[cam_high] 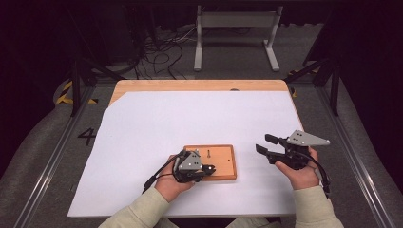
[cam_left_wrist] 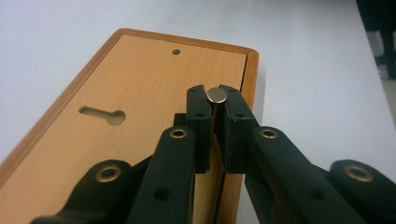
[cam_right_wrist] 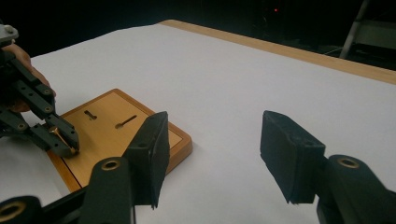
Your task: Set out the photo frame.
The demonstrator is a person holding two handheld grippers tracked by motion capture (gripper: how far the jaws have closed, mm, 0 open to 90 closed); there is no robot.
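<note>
- Brass-coloured pin [cam_left_wrist: 216,95] pinched upright in the left claw [cam_high: 209,169], over the wooden board [cam_high: 223,164] on the white surface [cam_high: 190,118] — probably bound for a keyhole slot [cam_left_wrist: 103,115].
- Right claw [cam_high: 266,144] wide, empty — parked aside.

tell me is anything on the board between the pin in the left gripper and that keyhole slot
Nothing visible. The left gripper is shut on the metal pin over the wooden board, and the bare board surface runs uninterrupted from there to the keyhole slot. The right gripper is open, off to the side over the white sheet.
</note>
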